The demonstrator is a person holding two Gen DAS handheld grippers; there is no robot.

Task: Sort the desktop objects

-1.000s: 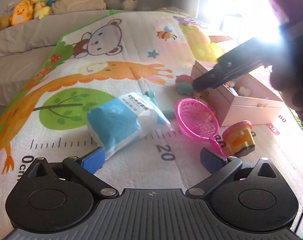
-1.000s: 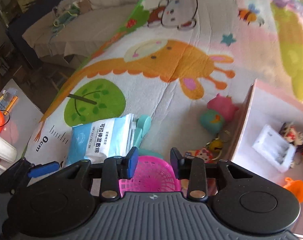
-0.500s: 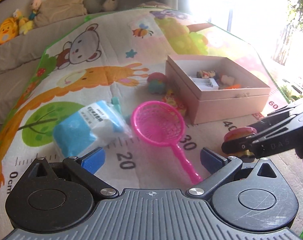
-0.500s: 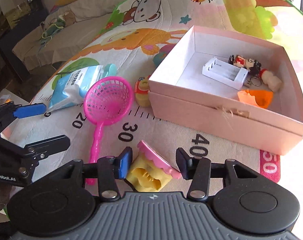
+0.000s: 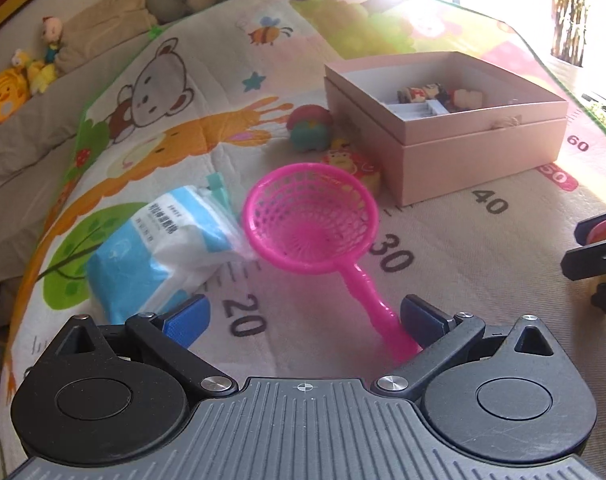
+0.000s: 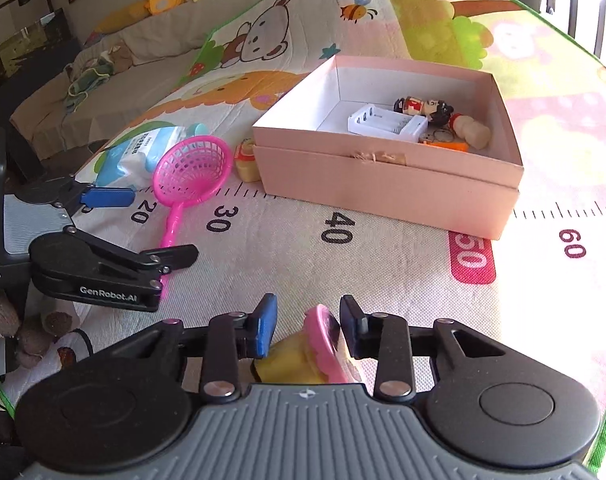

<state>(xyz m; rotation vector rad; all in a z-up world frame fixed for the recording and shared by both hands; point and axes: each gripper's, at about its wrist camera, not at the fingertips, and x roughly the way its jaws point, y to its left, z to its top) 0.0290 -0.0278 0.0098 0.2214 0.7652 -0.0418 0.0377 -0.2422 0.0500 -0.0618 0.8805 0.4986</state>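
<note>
We hold the right gripper point(image 6: 307, 330) clamped on the yellow-pink toy point(image 6: 309, 354) at lower centre; the left gripper point(image 5: 303, 314) gapes around the pink net's handle point(image 5: 377, 318).

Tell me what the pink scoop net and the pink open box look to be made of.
Pink scoop net with round basket and handle: likely moulded plastic, glossy and translucent, with a rigid lattice. Pink open box with white inside: probably cardboard, matte, with thin straight walls and sharp folded corners.

glossy pink plastic net scoop point(image 5: 309, 222), matt cardboard box point(image 6: 387, 182), woven cloth mat point(image 6: 383, 264)
</note>
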